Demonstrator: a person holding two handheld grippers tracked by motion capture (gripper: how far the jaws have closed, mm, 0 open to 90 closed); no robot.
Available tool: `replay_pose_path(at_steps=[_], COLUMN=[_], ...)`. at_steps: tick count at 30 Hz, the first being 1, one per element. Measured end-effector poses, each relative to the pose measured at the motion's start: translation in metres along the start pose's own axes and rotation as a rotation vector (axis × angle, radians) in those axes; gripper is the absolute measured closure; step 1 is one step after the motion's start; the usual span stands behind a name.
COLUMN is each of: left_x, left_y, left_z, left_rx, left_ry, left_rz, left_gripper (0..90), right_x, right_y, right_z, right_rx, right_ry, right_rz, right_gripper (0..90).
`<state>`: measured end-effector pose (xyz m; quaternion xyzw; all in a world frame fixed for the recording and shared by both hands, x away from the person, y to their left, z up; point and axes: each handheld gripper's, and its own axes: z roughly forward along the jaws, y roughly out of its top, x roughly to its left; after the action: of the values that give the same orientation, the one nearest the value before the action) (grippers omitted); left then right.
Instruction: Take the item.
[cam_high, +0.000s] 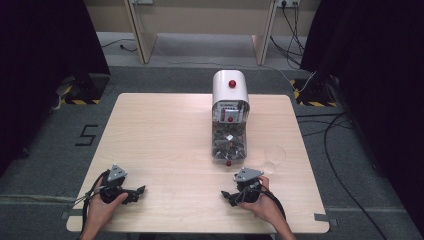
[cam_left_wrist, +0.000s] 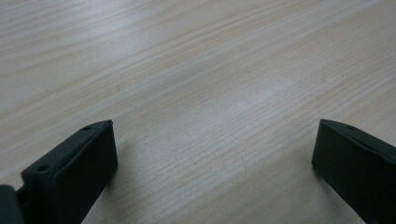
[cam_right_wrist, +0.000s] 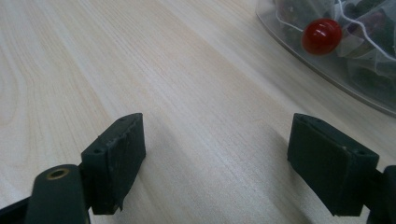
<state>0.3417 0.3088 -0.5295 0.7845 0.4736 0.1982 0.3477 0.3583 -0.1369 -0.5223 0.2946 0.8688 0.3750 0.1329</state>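
Clear-fronted white dispenser (cam_high: 229, 117), 3 red knobs, packed with sachets; upright, upper centre of high view.

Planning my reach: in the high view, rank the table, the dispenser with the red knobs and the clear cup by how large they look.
1. Table, by far the largest.
2. Dispenser, white on top with a clear bin of packets.
3. Clear cup, smallest; its see-through outline is faint, but it plainly looks smaller than the dispenser.

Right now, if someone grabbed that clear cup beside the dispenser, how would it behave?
The clear cup looks thin-walled and empty, so it is probably light and may slide or tip at a nudge. Its see-through wall suggests plastic or glass; a hard squeeze might buckle or crack it. Standing near the table edge, it could be knocked off.
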Motion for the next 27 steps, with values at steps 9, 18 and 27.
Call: replay_pose_path(at_steps=[9,18,27], left_x=[0.000,0.000,0.000], left_y=[0.000,0.000,0.000], left_z=[0.000,0.000,0.000], left_rx=[0.000,0.001,0.000], left_ry=[0.000,0.000,0.000], left_rz=[0.000,0.001,0.000], left_gripper=[0.0,0.0,0.0], right_x=[0.000,0.001,0.004], right_y=[0.000,0.004,0.019], right_z=[0.000,-0.003,-0.021], right_rx=[-0.001,0.011,-0.062], right_ry=[0.001,-0.010,-0.046], right_rz=[-0.002,-0.033,-0.058], right_gripper=[20.2,24.6,27.7])
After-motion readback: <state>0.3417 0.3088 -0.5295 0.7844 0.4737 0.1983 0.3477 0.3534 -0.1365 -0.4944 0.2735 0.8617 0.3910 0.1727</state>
